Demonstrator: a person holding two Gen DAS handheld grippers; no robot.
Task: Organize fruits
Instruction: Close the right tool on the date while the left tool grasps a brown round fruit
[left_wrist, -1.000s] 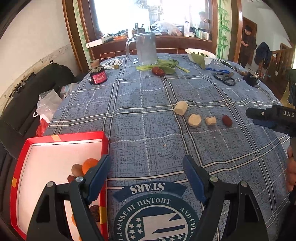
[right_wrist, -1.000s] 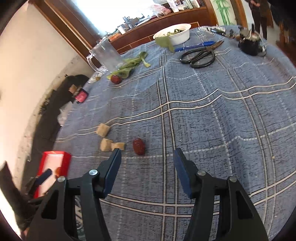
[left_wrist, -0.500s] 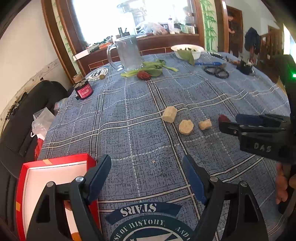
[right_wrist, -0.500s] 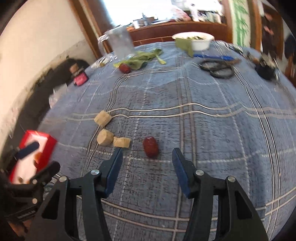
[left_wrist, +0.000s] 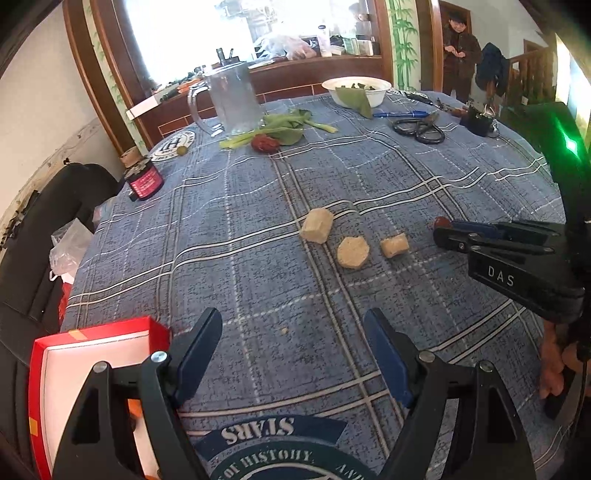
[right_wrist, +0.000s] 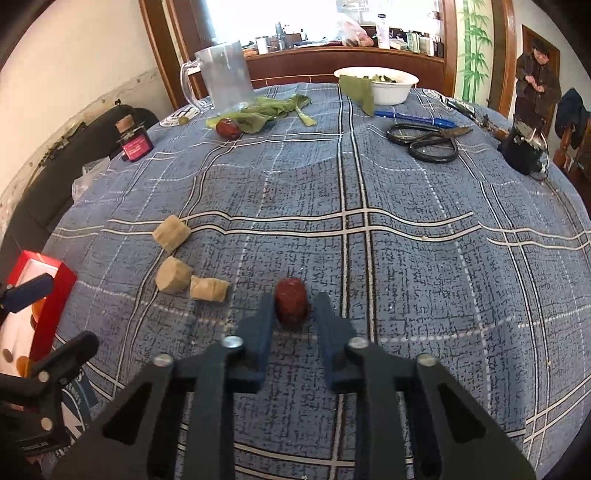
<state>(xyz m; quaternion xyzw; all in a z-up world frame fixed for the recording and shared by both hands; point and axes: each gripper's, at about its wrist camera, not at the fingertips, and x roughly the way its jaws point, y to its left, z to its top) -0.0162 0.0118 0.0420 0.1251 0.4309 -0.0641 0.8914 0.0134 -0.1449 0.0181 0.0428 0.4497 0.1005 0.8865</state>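
A dark red date (right_wrist: 291, 302) lies on the blue plaid tablecloth (right_wrist: 369, 258), and my right gripper (right_wrist: 295, 301) is shut on it, blue pads pressing both sides. The left wrist view shows that gripper (left_wrist: 443, 230) low over the cloth, the date (left_wrist: 440, 222) peeking out at its tip. Three tan chunks (left_wrist: 352, 252) lie just left of it. My left gripper (left_wrist: 291, 317) hangs open over bare cloth beside the red box (left_wrist: 99, 328), which holds orange and brown fruits, mostly hidden. A second red date (right_wrist: 227, 128) rests by the greens at the back.
At the far side stand a glass mug (right_wrist: 225, 74), leafy greens (right_wrist: 266, 110), a white bowl (right_wrist: 384, 83), a blue pen (right_wrist: 413, 118), black scissors (right_wrist: 428, 142) and a small pink-labelled bottle (right_wrist: 135, 142). A person (right_wrist: 535, 81) stands in the doorway. A black sofa (left_wrist: 44, 221) borders the left.
The right gripper came down onto the red date and its jaws closed around it. The left gripper drifted right, so the red box slid toward the lower left corner of its view.
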